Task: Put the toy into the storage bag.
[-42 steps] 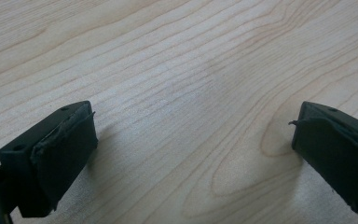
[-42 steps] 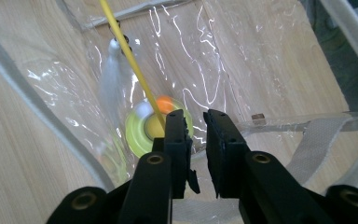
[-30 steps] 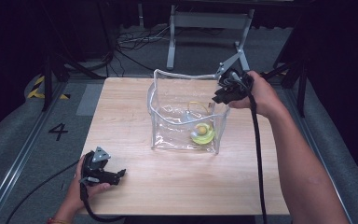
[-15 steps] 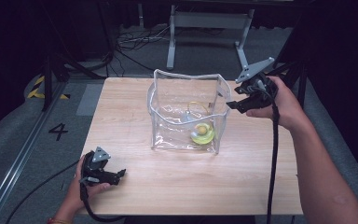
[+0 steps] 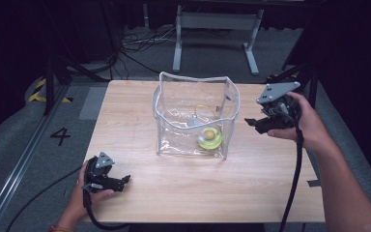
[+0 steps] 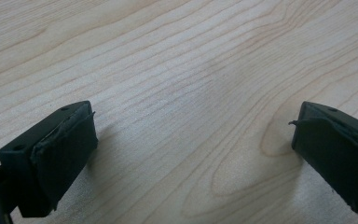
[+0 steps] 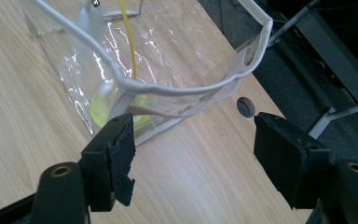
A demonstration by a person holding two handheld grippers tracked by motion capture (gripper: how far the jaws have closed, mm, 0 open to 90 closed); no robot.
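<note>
A clear plastic bag (image 5: 174, 111) with white trim stands open on the wooden table (image 5: 270, 193). Inside it at the bottom lies a yellow-green object (image 5: 209, 138) with a thin yellow cord. My right gripper (image 5: 251, 123) hovers just right of the bag, apart from it; its jaws have just been opening and nothing is between them. In the right gripper view the open gripper (image 7: 196, 144) points at the bag's rim (image 7: 168, 88) and the yellow object (image 7: 100, 105). My left gripper (image 5: 124, 180) rests at the table's front left, its open jaws (image 6: 193, 140) over bare wood.
A metal stand (image 5: 212, 34) and loose cables (image 5: 135, 43) lie on the floor behind the table. A "4" mark (image 5: 60, 136) is on the floor at the left. A small dark disc (image 7: 245, 106) sits by the table edge near the bag.
The right gripper has left the bag's right top corner, moved to the right and nearer the person, and opened its jaws. The left gripper has stayed put.
</note>
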